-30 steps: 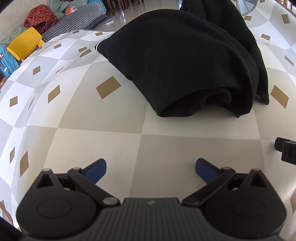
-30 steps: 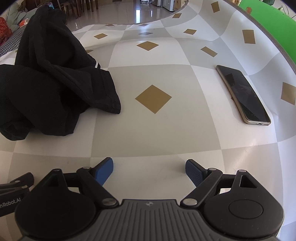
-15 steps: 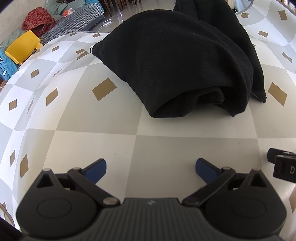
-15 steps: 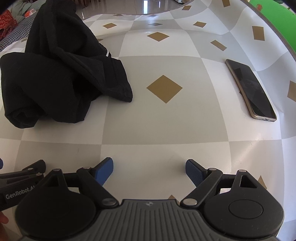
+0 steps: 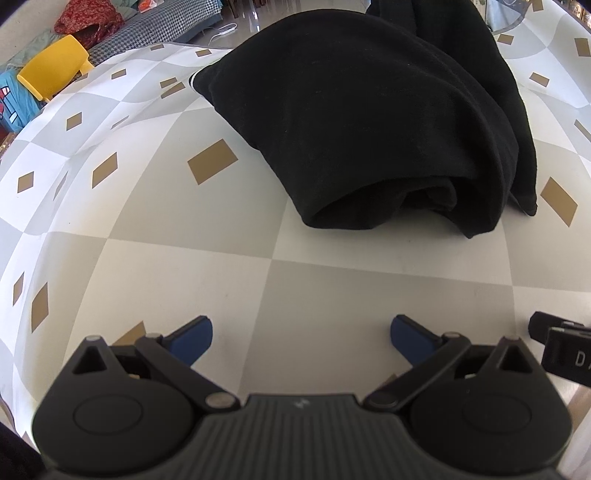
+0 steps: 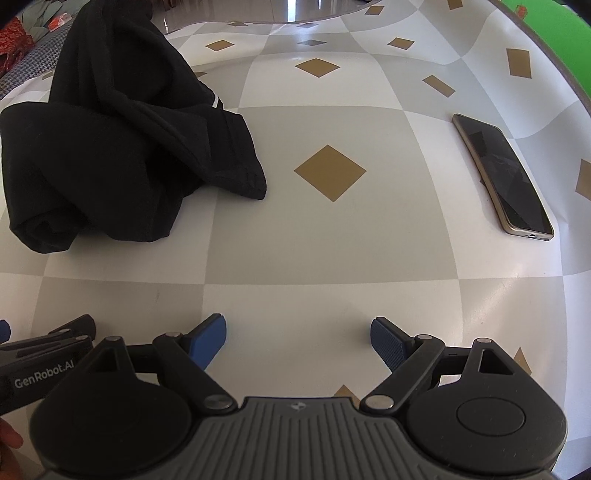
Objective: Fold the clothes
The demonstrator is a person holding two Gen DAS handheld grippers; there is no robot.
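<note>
A crumpled black garment (image 5: 369,122) lies in a heap on the checkered tablecloth (image 5: 184,236), straight ahead in the left wrist view. In the right wrist view the same black garment (image 6: 122,147) fills the upper left, one corner pointing right. My left gripper (image 5: 301,338) hovers open over bare cloth, short of the heap, nothing between its blue fingertips. My right gripper (image 6: 297,341) is also open and empty, to the right of the garment. Part of the left gripper (image 6: 48,354) shows at the right wrist view's lower left edge.
A smartphone (image 6: 504,177) lies face up on the tablecloth (image 6: 332,236) at the right. Beyond the table's far left edge are a yellow chair (image 5: 51,77), a houndstooth cushion (image 5: 155,26) and red fabric (image 5: 88,22). A green surface (image 6: 554,40) borders the far right.
Both grippers have pulled back and shifted slightly; the garment has drifted rightward and looks a bit farther off in the right wrist view. Both stay open. The garment has not moved on the table.
</note>
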